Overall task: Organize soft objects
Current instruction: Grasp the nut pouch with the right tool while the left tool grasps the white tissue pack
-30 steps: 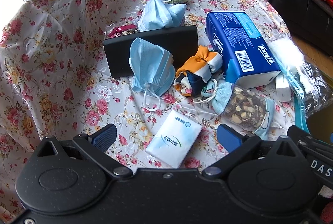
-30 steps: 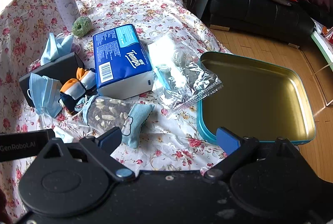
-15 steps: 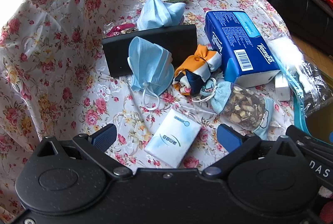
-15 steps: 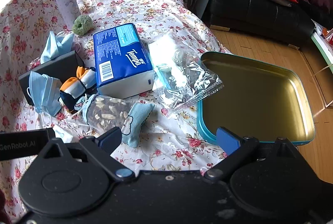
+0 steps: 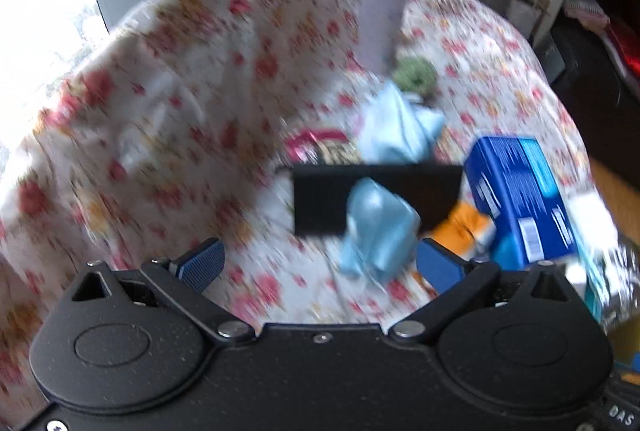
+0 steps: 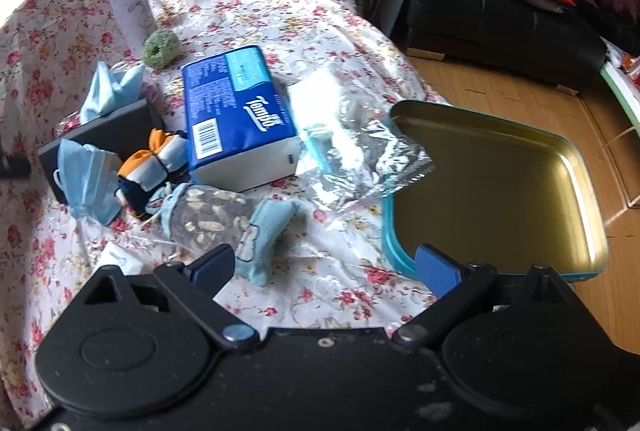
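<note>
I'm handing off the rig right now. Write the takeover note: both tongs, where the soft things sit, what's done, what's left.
Left tongs: open, empty; this view is motion-blurred.
Right tongs: open, empty, near the tin's corner.
Tin: at the table's right edge, nothing in it.
Soft items lie loose on the floral cloth: face mask against the black box, second mask behind it, orange-and-navy fabric bundle, blue sock, green scrunchie, Tempo tissue pack.
Done: nothing sorted.
Left: everything; the tin looks the likely container.
</note>
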{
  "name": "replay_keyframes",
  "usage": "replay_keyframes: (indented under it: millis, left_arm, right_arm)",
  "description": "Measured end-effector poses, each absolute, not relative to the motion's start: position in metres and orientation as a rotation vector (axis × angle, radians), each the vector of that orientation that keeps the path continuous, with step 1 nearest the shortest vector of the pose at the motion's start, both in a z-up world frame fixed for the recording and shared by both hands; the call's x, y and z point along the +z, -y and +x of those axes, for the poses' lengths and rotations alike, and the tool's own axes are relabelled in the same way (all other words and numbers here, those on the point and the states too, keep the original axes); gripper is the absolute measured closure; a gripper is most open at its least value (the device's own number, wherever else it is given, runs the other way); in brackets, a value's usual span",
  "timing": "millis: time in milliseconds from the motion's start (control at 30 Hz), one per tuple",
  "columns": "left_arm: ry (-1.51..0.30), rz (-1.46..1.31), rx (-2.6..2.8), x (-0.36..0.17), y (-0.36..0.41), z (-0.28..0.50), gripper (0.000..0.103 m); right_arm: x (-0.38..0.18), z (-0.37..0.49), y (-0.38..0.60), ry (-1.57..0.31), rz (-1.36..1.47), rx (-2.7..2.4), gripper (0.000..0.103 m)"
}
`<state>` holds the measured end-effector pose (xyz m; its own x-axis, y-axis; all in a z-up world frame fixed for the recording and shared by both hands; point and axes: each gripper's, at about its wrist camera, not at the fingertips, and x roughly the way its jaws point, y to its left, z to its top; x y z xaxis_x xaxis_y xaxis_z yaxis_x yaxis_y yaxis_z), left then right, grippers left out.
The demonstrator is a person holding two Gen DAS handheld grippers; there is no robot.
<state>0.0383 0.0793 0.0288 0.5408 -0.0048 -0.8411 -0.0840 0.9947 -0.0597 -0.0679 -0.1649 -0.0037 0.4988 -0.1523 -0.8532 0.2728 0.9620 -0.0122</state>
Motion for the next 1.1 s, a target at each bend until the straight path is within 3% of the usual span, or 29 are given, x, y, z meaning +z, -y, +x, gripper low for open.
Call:
replay_keyframes:
  millis: [167, 767, 867, 900, 967, 1100]
  left_arm:
    - [-1.037, -0.108, -0.027, 0.021, -0.095, 0.052, 0.012]
    - [-1.07, -0.016, -0.109, 0.006, -0.062, 0.043, 0.012]
    - [-1.068, 0.005, -0.114, 0.005, -0.059, 0.043, 0.012]
    - [-1.071, 0.009, -0.113, 0.004, -0.058, 0.043, 0.012]
    - [-1.078, 0.011, -0.114, 0.003, -0.058, 0.043, 0.012]
    - [-1.084, 0.025, -0.122, 0.001, -0.056, 0.043, 0.012]
  right_arm:
    - [-0.01, -0.054, 0.163, -1.064, 0.23, -0.207, 0.006]
    - [-0.065, 0.031, 0.122, -1.233, 0.233, -0.16, 0.005]
    - [-0.077, 0.032, 0.124, -1.249, 0.228, -0.154, 0.021]
    - [-0.074, 0.03, 0.125, -1.237, 0.234, -0.14, 0.031]
    - [-0.066, 0.025, 0.126, -1.225, 0.238, -0.118, 0.038]
    - [-0.058, 0.01, 0.13, -1.236, 0.237, -0.113, 0.04]
